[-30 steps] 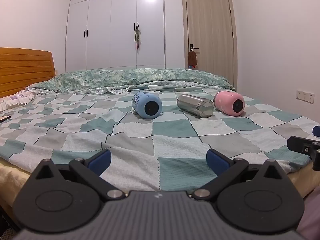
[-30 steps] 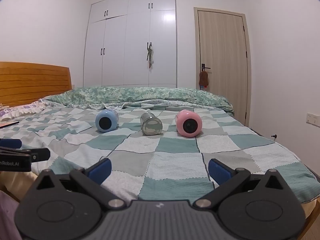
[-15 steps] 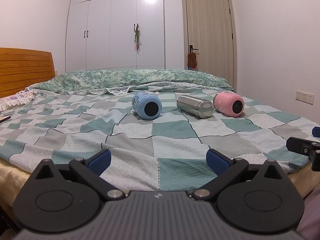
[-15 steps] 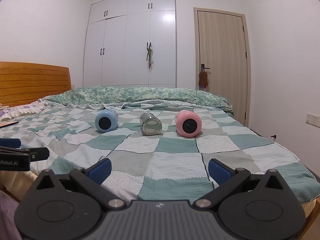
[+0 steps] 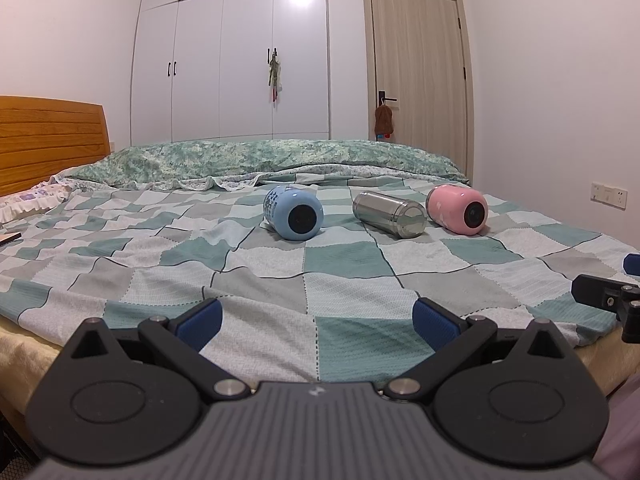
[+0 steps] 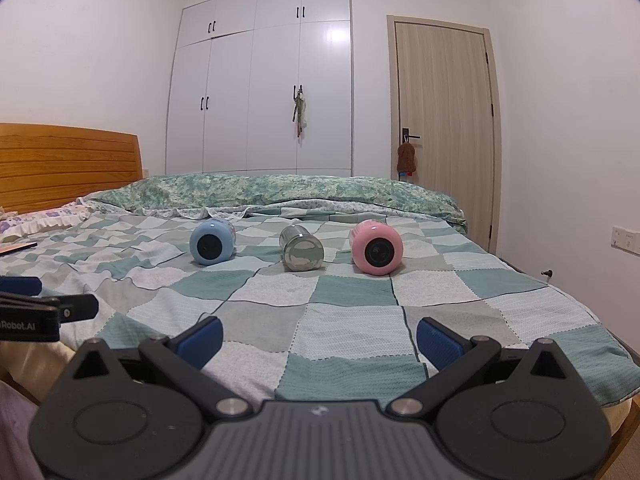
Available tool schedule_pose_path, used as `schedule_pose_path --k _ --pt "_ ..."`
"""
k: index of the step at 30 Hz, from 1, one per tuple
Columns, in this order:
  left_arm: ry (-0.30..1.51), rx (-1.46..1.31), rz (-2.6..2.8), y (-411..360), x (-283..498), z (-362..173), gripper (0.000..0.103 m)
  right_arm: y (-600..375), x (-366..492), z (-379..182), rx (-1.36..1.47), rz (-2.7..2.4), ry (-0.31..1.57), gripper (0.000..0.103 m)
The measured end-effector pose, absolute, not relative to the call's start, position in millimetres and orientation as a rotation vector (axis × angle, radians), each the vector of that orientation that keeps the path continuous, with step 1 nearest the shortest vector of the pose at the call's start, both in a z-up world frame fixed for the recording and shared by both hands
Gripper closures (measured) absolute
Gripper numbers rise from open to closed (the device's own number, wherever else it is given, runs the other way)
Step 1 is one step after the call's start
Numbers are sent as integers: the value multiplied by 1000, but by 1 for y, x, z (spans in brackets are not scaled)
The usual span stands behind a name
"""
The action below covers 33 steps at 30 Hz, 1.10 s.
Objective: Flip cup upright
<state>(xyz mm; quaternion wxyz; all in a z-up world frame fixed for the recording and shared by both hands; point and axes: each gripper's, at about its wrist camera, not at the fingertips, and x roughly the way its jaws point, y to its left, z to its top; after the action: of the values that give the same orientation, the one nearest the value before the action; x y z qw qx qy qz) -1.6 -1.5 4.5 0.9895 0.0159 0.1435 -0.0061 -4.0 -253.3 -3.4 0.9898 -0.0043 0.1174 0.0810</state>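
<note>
Three cups lie on their sides in a row on the checked bedspread (image 5: 340, 264): a blue cup (image 5: 294, 217) at the left, a steel cup (image 5: 390, 214) in the middle, a pink cup (image 5: 458, 209) at the right. The right wrist view shows the same blue cup (image 6: 212, 242), steel cup (image 6: 302, 254) and pink cup (image 6: 377, 247), bases toward me. My left gripper (image 5: 318, 318) is open and empty at the near edge of the bed, well short of the cups. My right gripper (image 6: 320, 338) is open and empty, also at the near edge.
A wooden headboard (image 5: 52, 140) stands at the left, a folded green quilt (image 5: 280, 160) lies along the far side. White wardrobes (image 6: 264, 92) and a door (image 6: 444, 136) are behind. A flat dark object (image 5: 8, 238) lies at the left bed edge.
Both grippers have drifted slightly; the cups have not moved.
</note>
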Motion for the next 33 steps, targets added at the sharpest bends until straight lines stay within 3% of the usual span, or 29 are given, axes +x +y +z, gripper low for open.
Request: schedule_pose_path --k 33 --pt "284 31 -15 -3 -3 5 0 -252 -5 -3 -11 164 235 0"
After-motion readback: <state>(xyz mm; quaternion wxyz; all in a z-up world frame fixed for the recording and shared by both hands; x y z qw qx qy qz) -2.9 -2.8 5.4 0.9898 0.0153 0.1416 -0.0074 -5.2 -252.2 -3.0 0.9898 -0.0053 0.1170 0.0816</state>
